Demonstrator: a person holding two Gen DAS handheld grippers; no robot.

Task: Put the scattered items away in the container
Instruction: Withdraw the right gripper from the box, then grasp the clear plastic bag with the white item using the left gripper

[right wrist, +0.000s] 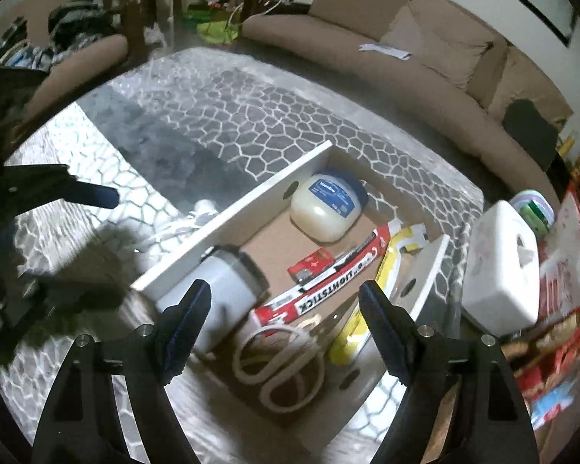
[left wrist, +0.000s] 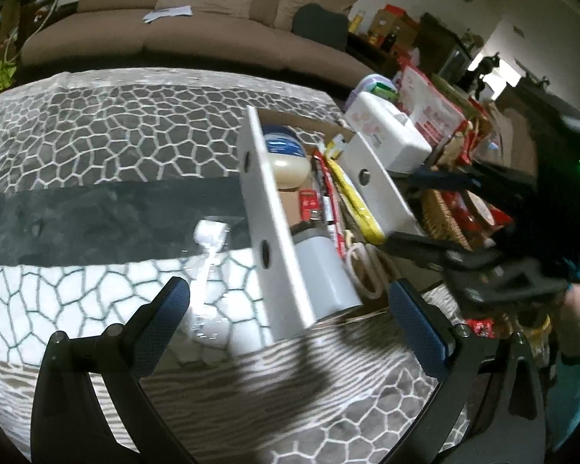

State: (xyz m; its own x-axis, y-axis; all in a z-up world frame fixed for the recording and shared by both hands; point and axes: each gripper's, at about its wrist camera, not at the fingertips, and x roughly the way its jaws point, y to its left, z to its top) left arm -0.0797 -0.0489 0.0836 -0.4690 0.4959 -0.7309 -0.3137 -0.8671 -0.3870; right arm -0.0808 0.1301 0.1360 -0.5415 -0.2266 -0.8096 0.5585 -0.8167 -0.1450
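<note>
The white-walled, cardboard-floored open box [right wrist: 251, 208] sits on the glass table top with a grey cobble-pattern under it [right wrist: 220, 100], toward its right side. It already holds nearly everything.

The largest item is the white cylindrical jar with a dark band [right wrist: 222, 290], lying on its side in the near left corner. It looks rigid, smooth and fairly heavy, so it is best gripped across its body. The pale petroleum-jelly tub with a blue lid [right wrist: 326, 208] at the far end is squat, hard plastic and probably slippery; it should be taken across the lid.

The long red-and-white lightstick carton [right wrist: 321, 290] and the yellow flat packet [right wrist: 371, 297] beside it on the right are light, and I judge they would crush under hard pressure. The cream-handled scissors [right wrist: 278, 363] at the near end are stiff and easiest lifted by the handle loops. The small red box [right wrist: 313, 265] is light.

Left of the box, on the glass, a clear crinkled plastic wrapper with a white piece [left wrist: 208, 255] appears to be the last stray. It looks flimsy and slick; pinch a bunched fold.

The left gripper [left wrist: 290, 321] hovers near it, fingers spread wide and empty. The right gripper [right wrist: 286, 324] hangs above the near end of the box, likewise parted and holding nothing.
</note>
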